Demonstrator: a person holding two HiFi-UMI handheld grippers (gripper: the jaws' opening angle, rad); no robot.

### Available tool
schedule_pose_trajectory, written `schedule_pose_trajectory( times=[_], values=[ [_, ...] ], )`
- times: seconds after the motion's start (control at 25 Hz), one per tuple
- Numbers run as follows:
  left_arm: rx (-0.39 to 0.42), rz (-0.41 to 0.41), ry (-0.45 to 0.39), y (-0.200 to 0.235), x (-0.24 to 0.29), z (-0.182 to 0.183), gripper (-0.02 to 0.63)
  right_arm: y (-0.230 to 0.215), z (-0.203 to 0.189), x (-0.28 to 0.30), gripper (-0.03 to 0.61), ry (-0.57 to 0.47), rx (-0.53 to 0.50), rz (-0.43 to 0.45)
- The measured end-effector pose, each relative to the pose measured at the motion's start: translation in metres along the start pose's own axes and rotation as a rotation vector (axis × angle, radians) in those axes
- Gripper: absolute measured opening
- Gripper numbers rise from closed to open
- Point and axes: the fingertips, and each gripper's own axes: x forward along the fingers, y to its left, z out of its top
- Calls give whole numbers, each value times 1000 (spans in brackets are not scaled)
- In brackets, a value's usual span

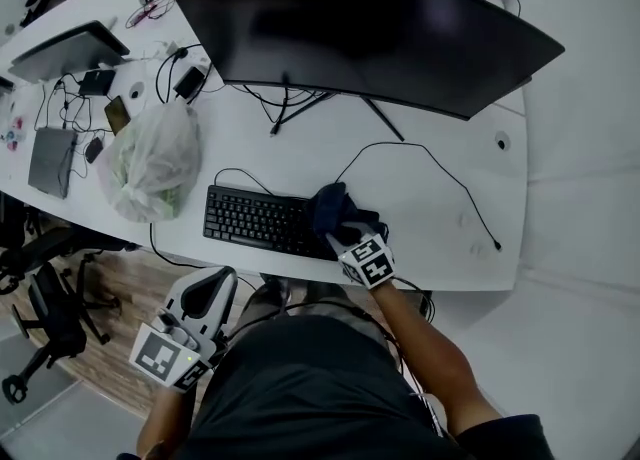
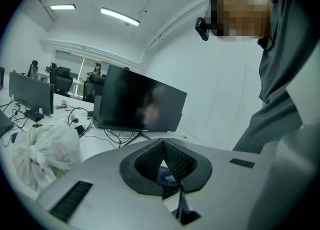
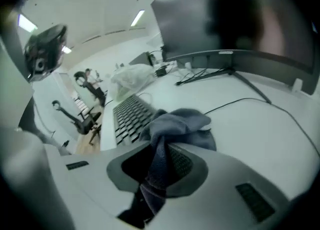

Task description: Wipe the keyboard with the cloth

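- right gripper [image 1: 343, 231] clamps the cloth [image 1: 333, 208], bunched on the keyboard's [image 1: 255, 218] right end.
- the keyboard's length runs leftward from those jaws.
- left gripper [image 1: 218, 276] is pinched together, empty, and farther off.

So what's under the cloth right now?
The cloth, clamped by the right gripper, lies over the right end of the black keyboard. The rows of keys to its left show plainly. The keys beneath the cloth are covered and cannot be seen.
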Motion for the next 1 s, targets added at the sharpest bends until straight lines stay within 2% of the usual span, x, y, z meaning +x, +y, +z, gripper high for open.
schedule_pose_trajectory(
  times=[0.08,0.12,0.16,0.24,0.36,0.48,0.6,0.68,0.76,0.84,0.92,1.0],
  values=[
    [-9,1,5,2,-3,-4,5,-44,24,0,63,-20,44,-101],
    [-12,0,5,2,-4,-4,5,-54,28,-1,63,-9,61,-122],
    [-13,-1,1,2,-6,-3,5,-50,26,-3,63,8,75,-111],
    [-9,0,-16,5,-12,0,5,-13,9,-6,63,26,80,-39],
    [-4,-1,-41,16,-17,-1,5,34,-14,-3,63,39,28,37],
    [3,-20,-31,21,-21,-7,5,11,1,6,63,27,8,-13],
    [20,-36,-27,22,-22,-5,5,-20,21,4,63,21,78,-95],
    [23,-39,-41,23,-25,0,5,9,5,2,63,67,126,-37],
    [15,-37,-48,27,-29,1,5,60,-29,0,63,116,117,54],
    [6,-40,-47,32,-33,-1,5,88,-62,-3,61,166,111,91],
    [5,-46,-41,36,-37,-4,5,78,-72,-10,61,143,165,35],
    [-2,-55,-22,39,-39,-7,5,50,-52,-23,61,50,210,-57]
  ],
)
